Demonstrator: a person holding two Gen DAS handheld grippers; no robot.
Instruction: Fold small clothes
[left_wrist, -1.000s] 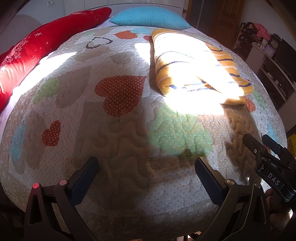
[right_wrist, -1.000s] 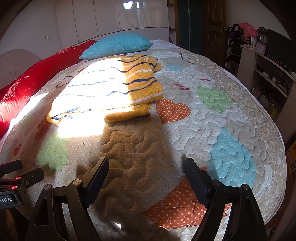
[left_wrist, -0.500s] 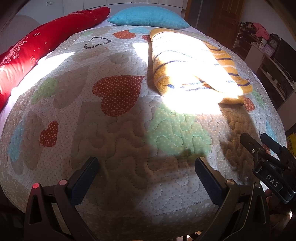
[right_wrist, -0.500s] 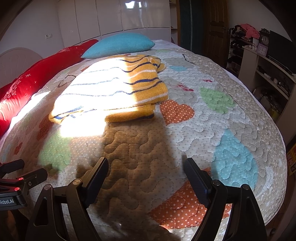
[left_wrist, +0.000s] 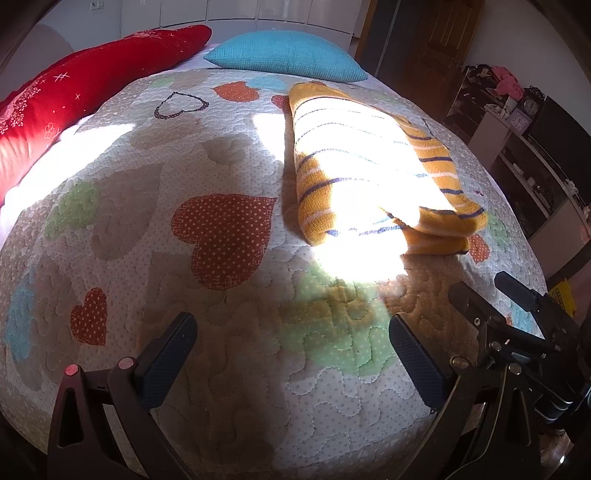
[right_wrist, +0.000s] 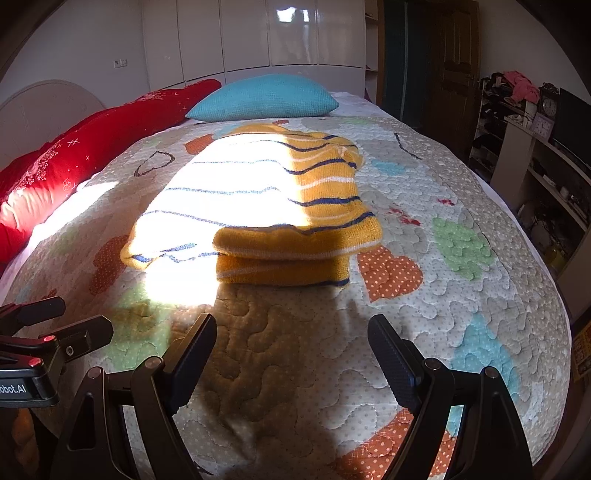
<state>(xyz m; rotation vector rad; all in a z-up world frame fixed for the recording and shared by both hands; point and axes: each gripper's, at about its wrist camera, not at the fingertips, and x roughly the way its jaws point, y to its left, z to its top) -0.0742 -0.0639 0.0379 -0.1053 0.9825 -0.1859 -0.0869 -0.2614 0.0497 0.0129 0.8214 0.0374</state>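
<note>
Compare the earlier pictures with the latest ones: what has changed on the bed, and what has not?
In the right wrist view the folded striped sweater fills more of the picture and sits lower, so the right claw has neared it. Nothing was gripped or released. Both claws stay open and empty; left claw, sweater, quilt and blue pillow are unchanged.

Mustard-yellow sweater (right_wrist: 295, 206) banded with thin navy and white stripes, washed pale by sunlight at its nine o'clock half; quilt (left_wrist: 229, 369) off-white with small dots, patched with hearts in orange-red polka dot, mint green, sky blue and taupe, one heart only outlined in dark thread at eleven o'clock; turquoise knit pillow (right_wrist: 266, 98) at twelve o'clock; red bolster (left_wrist: 74, 88) sprinkled with white snowflake marks at ten o'clock.
</note>
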